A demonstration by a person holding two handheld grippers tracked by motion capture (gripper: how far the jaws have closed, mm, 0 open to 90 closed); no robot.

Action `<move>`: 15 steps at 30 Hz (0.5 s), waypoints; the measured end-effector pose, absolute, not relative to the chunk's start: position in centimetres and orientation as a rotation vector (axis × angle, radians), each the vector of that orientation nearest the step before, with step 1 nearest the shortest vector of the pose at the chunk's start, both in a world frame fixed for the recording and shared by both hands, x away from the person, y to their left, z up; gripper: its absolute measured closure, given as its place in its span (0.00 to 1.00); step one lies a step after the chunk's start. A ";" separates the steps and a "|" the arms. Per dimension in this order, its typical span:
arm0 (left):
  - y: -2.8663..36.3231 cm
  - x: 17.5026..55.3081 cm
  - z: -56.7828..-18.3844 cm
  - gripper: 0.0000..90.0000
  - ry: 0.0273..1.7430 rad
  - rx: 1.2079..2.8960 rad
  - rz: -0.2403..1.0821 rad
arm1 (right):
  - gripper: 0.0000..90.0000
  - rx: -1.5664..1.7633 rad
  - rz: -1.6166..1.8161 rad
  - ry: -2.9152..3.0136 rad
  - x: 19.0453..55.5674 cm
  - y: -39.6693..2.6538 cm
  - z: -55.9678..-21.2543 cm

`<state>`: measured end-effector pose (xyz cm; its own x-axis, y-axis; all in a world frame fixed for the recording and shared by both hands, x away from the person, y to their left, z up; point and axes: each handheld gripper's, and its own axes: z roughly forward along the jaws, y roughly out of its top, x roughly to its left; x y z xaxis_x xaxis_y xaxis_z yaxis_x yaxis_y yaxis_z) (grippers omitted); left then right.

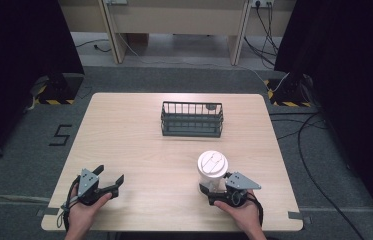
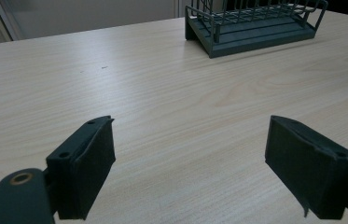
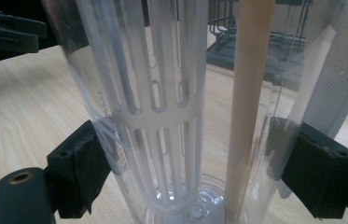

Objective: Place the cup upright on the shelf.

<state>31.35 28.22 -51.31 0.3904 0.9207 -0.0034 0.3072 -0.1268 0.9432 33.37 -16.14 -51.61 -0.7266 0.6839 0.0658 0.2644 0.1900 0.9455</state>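
Your right gripper (image 1: 213, 192) has its jaws wide around the cup (image 1: 212, 171), pads touching its clear wall, near the table's (image 1: 139, 145) front edge. Your left gripper (image 1: 110, 180) is open and empty, well apart from the rack (image 1: 192, 119).

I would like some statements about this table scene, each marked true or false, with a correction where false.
1. The cup stands upright on the table. True.
2. The cup lies inside the wire basket. False: it stands on the wood nearer the person, apart from the basket.
3. The right gripper has the cup between its fingers. True.
4. The left gripper holds a spoon. False: its fingers are open with nothing between them.
5. The cup has a white lid on top. True.
6. The basket is bright red. False: it is dark grey-green.
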 end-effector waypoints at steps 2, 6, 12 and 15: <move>28.2 31.4 -51.3 0.17 1.101 1.657 0.773 | 0.19 0.876 1.540 2.103 33.4 -16.2 -51.6; 28.2 31.4 -51.3 0.17 1.101 1.655 0.773 | 0.20 0.864 1.531 2.110 33.4 -16.1 -51.4; 28.3 31.4 -51.3 0.17 1.104 1.654 0.771 | 0.20 0.859 1.525 2.103 33.8 -16.2 -51.0; 28.3 31.4 -51.3 0.17 1.105 1.653 0.771 | 0.21 0.862 1.539 2.093 34.0 -16.2 -50.6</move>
<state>31.37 28.27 -51.34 0.3881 0.9216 -0.0090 0.3098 -0.1213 0.9430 34.04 -16.16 -50.60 -0.7289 0.6834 0.0393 0.2410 0.2026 0.9491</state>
